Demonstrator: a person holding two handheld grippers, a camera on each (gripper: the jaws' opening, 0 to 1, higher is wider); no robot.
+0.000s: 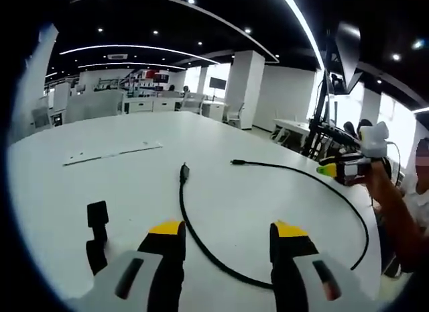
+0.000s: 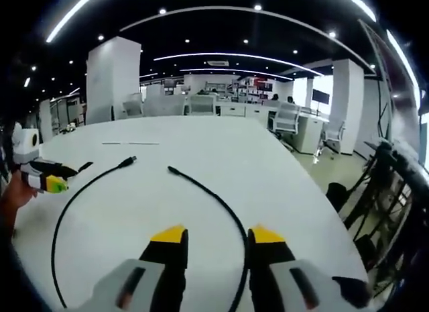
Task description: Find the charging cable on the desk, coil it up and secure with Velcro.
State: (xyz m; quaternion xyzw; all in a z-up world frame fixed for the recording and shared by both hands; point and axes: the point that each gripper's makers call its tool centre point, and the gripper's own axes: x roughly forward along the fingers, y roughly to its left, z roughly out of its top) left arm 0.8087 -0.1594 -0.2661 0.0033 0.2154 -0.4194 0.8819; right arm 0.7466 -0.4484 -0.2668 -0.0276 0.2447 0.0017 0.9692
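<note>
A black charging cable lies in a wide loop on the white table. One plug points away ahead of me; the other plug lies to its right. My left gripper is open just above the table, and the cable runs between its yellow-tipped jaws. A short black strap-like piece lies left of them. My right gripper is open too, and the cable passes close to its right jaw. Each gripper also shows in the other view, hand-held: right gripper, left gripper.
A thin white strip lies farther back on the table. A dark stand with cables rises off the table's edge. Desks and chairs fill the room behind. A person's arm is at the table edge.
</note>
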